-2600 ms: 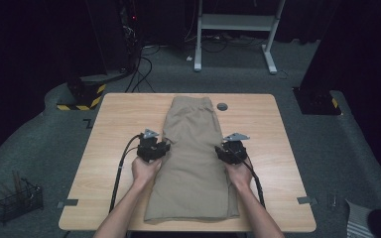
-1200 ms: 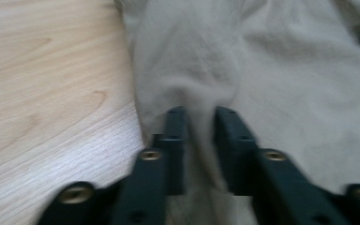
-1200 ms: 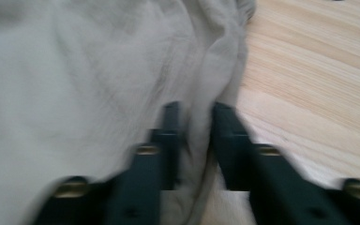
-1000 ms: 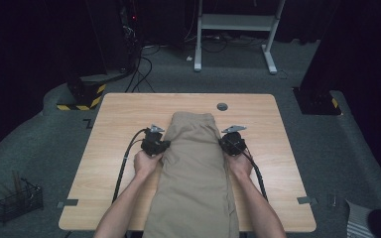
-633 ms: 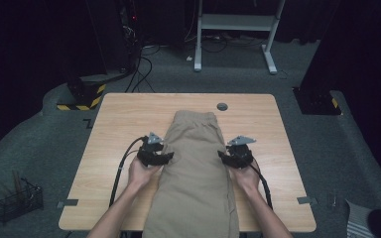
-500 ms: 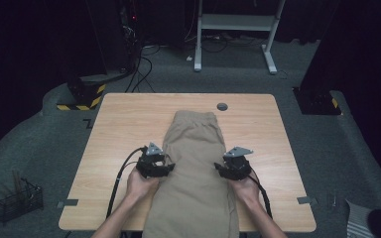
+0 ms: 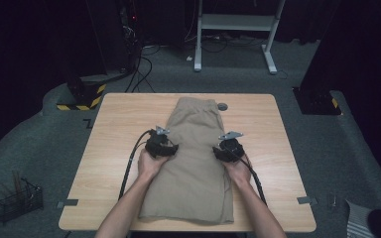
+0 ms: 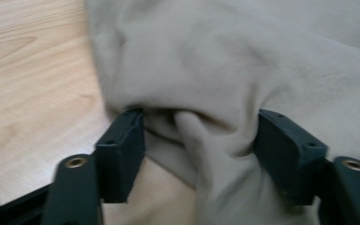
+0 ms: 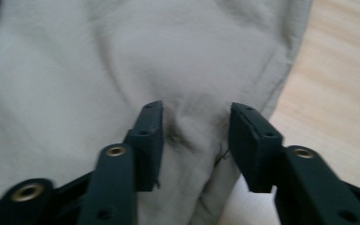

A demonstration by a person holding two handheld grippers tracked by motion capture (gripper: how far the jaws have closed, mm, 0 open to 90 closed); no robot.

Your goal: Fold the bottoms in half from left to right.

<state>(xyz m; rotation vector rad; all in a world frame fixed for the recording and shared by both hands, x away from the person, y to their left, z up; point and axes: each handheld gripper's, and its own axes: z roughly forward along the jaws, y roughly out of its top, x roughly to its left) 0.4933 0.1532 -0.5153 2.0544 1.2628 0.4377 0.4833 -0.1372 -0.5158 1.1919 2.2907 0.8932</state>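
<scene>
Here, khaki trousers (image 7: 193, 163) flat and lengthwise on the wooden table (image 7: 109, 129), between the two grippers. Left gripper (image 7: 167, 148) at the cloth's left edge, jaws parted with a bunched fold of fabric (image 8: 201, 126) between them (not pinched tight). Right gripper (image 7: 217, 151) at the opposite edge, jaws likewise apart around a raised wrinkle (image 9: 192, 126). Beyond the right gripper, near the table's far edge, a small dark round disc (image 7: 222, 105) just beside the cloth.
</scene>
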